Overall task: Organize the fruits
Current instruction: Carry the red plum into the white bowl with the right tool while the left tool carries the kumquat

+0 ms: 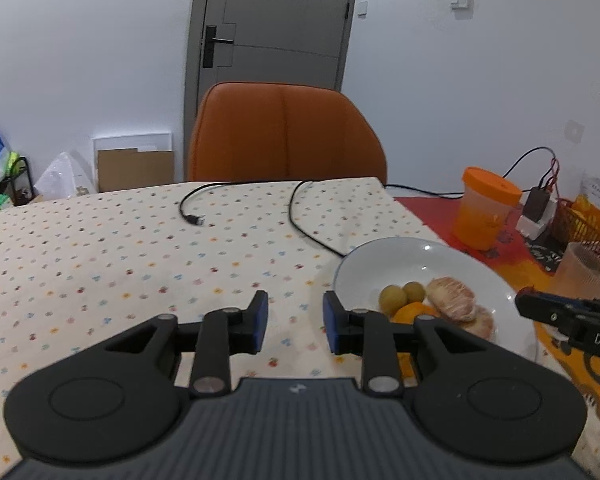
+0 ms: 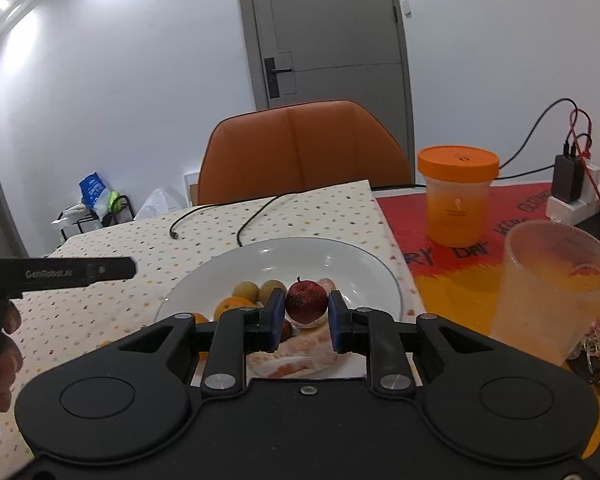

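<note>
Red small apple [image 2: 306, 300] sits clamped in the right hand-held gripper [image 2: 305, 320] above the white plate [image 2: 364, 268]; lower gently, release beside the green fruits [image 2: 258, 290]. Left hand-held gripper [image 1: 295, 322] stands apart, empty.

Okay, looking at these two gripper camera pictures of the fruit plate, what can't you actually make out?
- Near rim of the white plate: right wrist view, hidden behind the right hand-held gripper, which is shut on the small red fruit.
- Peeled citrus pieces: partly covered by that gripper's fingers.
- Frosted cup: left wrist view, cut off by the right edge.
- Print on the orange-lidded jar: too small to read.
- Left hand-held gripper: open, holds nothing.
</note>
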`<move>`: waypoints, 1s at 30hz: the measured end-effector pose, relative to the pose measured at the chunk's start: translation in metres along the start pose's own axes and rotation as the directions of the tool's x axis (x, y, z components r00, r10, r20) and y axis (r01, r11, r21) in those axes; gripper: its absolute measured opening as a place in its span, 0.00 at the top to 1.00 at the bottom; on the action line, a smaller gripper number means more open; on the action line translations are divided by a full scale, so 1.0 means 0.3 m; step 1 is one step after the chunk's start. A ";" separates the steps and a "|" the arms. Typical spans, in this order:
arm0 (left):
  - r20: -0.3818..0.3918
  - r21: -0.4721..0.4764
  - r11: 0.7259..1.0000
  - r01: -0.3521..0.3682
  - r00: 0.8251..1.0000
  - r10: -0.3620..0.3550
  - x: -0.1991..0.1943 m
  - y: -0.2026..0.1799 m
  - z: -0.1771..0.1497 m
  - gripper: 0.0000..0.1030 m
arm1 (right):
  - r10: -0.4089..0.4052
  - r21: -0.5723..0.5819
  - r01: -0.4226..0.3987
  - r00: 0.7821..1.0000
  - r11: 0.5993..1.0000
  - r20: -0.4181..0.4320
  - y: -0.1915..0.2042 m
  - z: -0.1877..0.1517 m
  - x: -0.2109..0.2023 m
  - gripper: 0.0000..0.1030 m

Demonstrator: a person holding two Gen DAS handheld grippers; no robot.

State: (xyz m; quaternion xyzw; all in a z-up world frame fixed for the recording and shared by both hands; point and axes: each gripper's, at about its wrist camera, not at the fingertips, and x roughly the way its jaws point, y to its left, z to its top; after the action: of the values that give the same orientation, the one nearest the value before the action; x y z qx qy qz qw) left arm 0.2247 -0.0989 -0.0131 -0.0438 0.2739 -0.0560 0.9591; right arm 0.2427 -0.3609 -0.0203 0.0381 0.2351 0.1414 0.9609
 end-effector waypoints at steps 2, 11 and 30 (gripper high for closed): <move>-0.007 0.001 1.000 0.010 1.000 -0.010 -0.007 0.010 -0.006 0.71 | -0.005 0.007 0.005 1.000 1.000 -0.001 -0.008 -0.006 0.004 0.79; -0.056 -0.009 1.000 -0.015 0.998 0.014 -0.013 0.036 -0.068 0.69 | -0.042 0.018 0.042 0.999 0.999 -0.008 -0.033 -0.026 0.018 0.79; -0.124 -0.026 1.000 -0.005 0.992 0.002 0.024 0.037 -0.172 0.77 | -0.059 0.021 0.060 0.998 0.998 -0.020 -0.047 -0.050 0.013 0.69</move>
State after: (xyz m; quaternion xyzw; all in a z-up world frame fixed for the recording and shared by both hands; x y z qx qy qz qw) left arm 0.2044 -0.0915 -0.0618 -0.0523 0.3336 -0.0533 0.9397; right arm 0.2426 -0.3731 -0.0373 0.0399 0.2469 0.1105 0.9619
